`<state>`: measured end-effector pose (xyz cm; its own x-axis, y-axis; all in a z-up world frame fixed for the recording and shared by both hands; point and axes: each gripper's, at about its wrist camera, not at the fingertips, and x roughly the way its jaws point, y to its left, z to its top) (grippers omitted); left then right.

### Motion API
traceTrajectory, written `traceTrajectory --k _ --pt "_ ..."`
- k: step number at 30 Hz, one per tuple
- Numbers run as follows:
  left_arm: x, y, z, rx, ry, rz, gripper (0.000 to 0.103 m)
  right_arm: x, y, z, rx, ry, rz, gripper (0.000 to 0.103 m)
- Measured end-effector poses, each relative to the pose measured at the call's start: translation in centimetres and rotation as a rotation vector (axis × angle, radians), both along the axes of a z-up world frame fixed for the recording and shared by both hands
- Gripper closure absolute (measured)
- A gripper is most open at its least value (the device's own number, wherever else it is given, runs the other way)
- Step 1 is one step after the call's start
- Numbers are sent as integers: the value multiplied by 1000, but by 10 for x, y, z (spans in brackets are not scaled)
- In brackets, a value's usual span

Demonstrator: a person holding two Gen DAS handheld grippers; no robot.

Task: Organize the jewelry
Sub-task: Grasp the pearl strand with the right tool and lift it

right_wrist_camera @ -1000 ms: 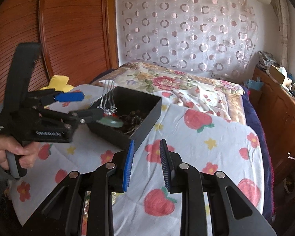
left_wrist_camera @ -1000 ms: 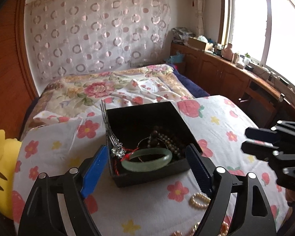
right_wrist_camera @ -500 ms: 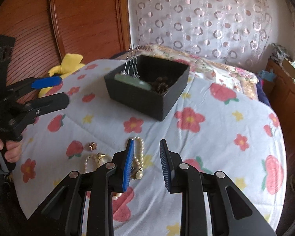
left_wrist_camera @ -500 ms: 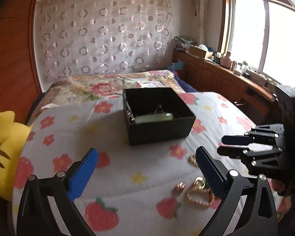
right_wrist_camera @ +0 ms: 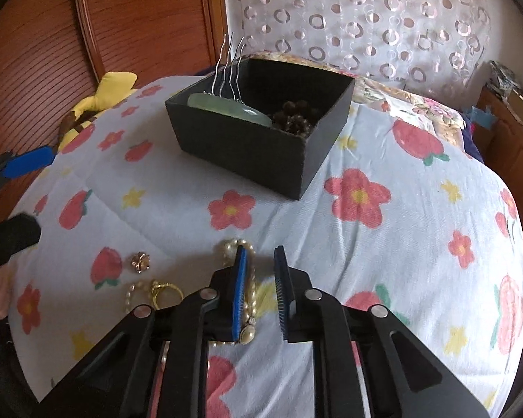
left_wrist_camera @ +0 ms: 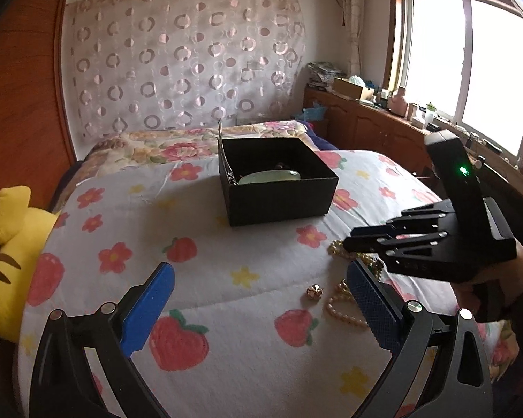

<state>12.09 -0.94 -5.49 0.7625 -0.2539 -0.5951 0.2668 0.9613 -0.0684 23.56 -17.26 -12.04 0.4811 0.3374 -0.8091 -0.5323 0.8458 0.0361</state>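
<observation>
Both grippers low over the floral bed

Left gripper (left_wrist_camera: 258,306) fingers spread wide; right gripper (right_wrist_camera: 260,291) fingers narrowly parted, empty, over the pearl necklace (right_wrist_camera: 249,299). Black box (right_wrist_camera: 261,132) holds the jade bangle (right_wrist_camera: 226,109).

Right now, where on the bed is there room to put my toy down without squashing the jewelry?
Free: the quilt right of the black box, and the stretch between the box and the yellow plush. Crowded: in front of the box, where pearl strands, a gold ring and a small stud lie under the right gripper.
</observation>
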Motion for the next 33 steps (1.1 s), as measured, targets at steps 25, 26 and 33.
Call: traceTrajectory --k 25,26,33 --pt "-1 6 -12 -31 54 8 8 -66 -35 97 109 -253 30 98" --pt "0 6 -12 -28 55 8 8 -69 -38 104 119 -266 33 98" --pt "0 7 -13 -37 62 -3 8 -89 -45 144 147 -351 48 98"
